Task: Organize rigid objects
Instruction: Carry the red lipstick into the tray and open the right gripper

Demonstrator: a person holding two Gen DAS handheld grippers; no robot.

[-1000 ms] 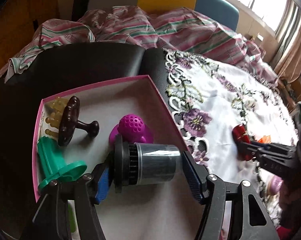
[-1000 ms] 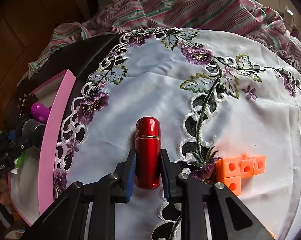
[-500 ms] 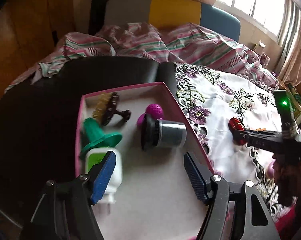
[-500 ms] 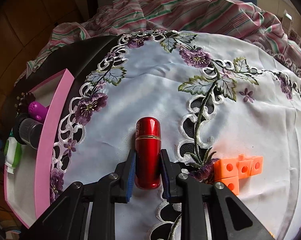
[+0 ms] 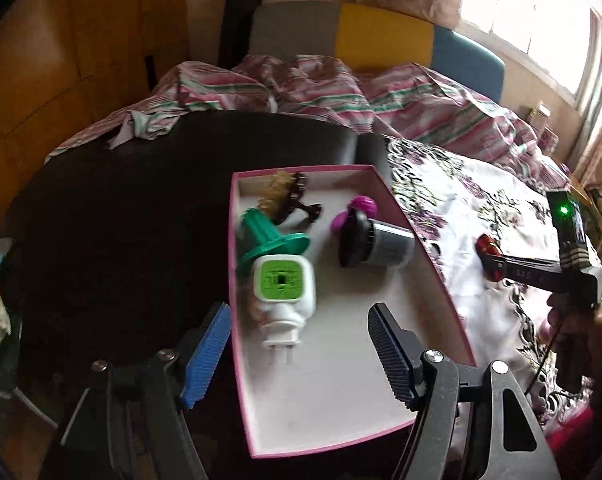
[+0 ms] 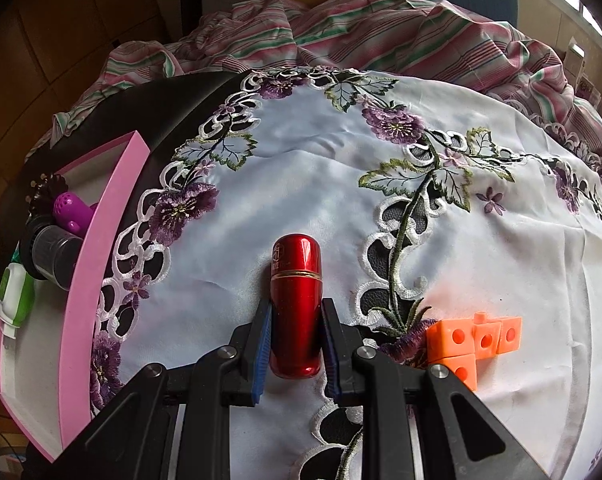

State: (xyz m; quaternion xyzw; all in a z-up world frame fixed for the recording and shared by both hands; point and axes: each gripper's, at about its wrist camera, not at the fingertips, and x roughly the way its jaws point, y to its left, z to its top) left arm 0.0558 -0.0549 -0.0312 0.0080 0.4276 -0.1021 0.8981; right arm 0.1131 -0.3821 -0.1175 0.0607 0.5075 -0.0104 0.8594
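Note:
A pink-rimmed box (image 5: 437,268) with a white floor holds a black-and-clear cylinder (image 5: 375,242), a purple knob (image 5: 361,210), a green funnel-shaped piece (image 5: 269,240), a white and green plug (image 5: 283,292) and a dark brown piece (image 5: 297,204). My left gripper (image 5: 297,352) is open and empty, above the box's near end. My right gripper (image 6: 295,338) is shut on a red metal capsule (image 6: 295,300), which lies on the embroidered white cloth (image 6: 321,152). The box also shows in the right wrist view (image 6: 97,264), at the left. The red capsule (image 5: 487,246) and right gripper show in the left wrist view, right of the box.
Orange linked cubes (image 6: 475,340) lie on the cloth right of my right gripper. A striped blanket (image 6: 341,28) is bunched at the far side. The box sits on a dark round table (image 5: 121,220). A chair with grey, yellow and blue panels (image 5: 385,36) stands behind.
My left gripper let go of the black-and-clear cylinder in the box, opened wide and pulled back and up. My right gripper has stayed shut on the red capsule.

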